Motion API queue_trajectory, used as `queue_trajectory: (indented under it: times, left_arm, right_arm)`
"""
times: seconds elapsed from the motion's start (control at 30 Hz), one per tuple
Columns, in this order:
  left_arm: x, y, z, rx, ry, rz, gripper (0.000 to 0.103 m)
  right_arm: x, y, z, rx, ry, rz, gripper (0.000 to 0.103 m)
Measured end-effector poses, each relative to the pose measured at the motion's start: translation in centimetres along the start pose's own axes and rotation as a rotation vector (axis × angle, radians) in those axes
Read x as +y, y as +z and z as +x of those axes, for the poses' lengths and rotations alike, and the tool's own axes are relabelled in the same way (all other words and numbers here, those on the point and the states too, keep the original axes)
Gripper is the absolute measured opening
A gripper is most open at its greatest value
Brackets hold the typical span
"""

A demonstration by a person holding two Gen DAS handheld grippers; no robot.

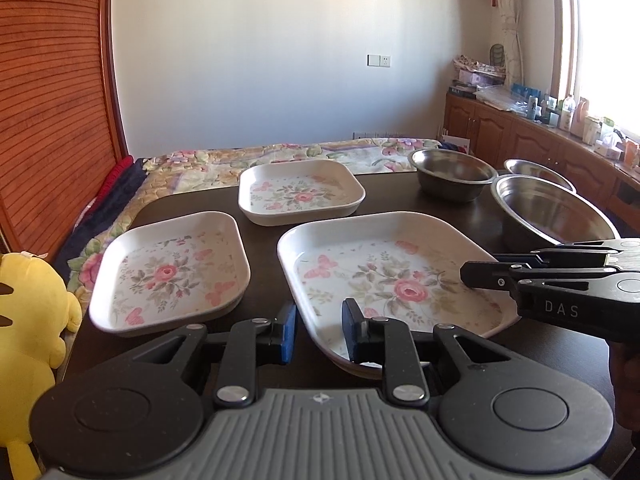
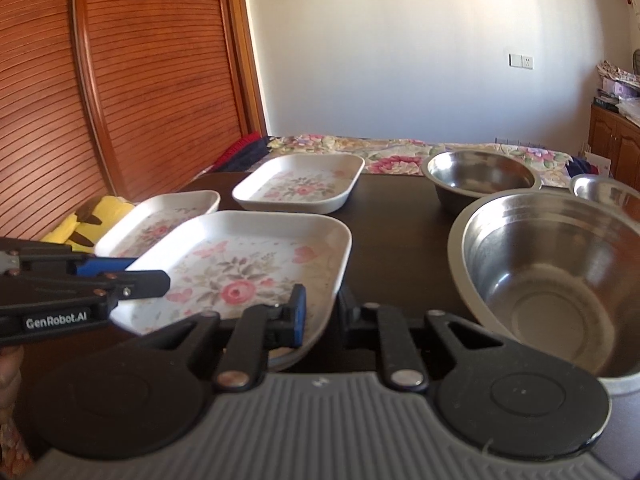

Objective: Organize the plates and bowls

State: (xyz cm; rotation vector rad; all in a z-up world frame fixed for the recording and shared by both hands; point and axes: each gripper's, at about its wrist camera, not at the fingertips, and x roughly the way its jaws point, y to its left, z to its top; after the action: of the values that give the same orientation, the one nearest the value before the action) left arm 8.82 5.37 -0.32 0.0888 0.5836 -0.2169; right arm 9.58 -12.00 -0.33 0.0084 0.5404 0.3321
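Floral plate (image 1: pixel 392 280) rim between both half-open tools' pads.

A dark table (image 1: pixel 264 236) carries 3 floral plates (image 1: pixel 172 272) and 3 steel bowls (image 1: pixel 452 174).

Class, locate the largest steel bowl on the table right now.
The largest steel bowl sits at the table's near right, beside the big floral plate, with two smaller steel bowls behind it.

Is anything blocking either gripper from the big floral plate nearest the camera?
Nothing visible does. The left gripper straddles the near-left rim of the large floral plate, and the right gripper straddles its near-right corner, both open. The steel bowls sit off to the right.
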Motion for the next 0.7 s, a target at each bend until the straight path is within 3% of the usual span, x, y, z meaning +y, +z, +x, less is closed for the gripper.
queue_trajectory:
  times: [0.7]
  left_arm:
    - [-1.3, -4.8, -3.6, 0.033, 0.014, -0.034, 0.025]
  right_arm:
    - [2.1, -3.5, -3.7, 0.03, 0.009, -0.081, 0.018]
